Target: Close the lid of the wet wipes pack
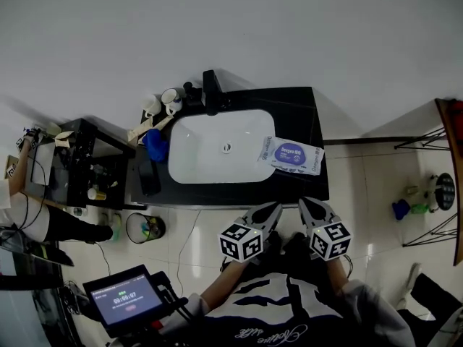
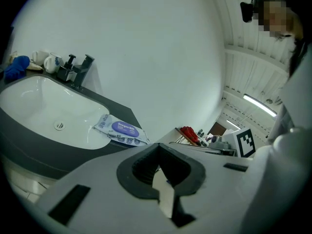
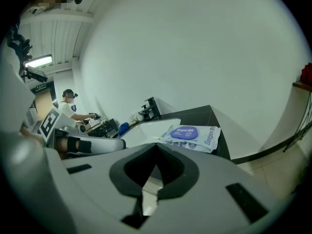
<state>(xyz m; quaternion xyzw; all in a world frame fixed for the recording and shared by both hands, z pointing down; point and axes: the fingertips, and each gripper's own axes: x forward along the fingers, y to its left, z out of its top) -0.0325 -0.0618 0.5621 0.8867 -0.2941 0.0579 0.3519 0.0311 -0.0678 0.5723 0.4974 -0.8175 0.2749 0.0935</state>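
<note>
Wet wipes pack (image 1: 291,155) is lying on the table (image 1: 298,113), straight ahead of the right hand-held gripper (image 1: 308,205), which is nearer than the left hand-held gripper (image 1: 273,208). Its long axis is running crosswise. Both are hovering empty, jaws pressed together.

Washroom corner: white basin (image 1: 199,154) set in black counter (image 1: 298,114), with faucet (image 1: 214,92).

We see a black bench (image 1: 300,110) against the white wall, with a white sink (image 1: 210,157) set into it. A wipes pack (image 1: 291,155) lies flat at the sink's right, its left end over the rim. At the back left stand a black tap (image 1: 213,92) and two white mugs (image 1: 163,102). A blue cloth (image 1: 155,144) lies just left of the sink.
</note>
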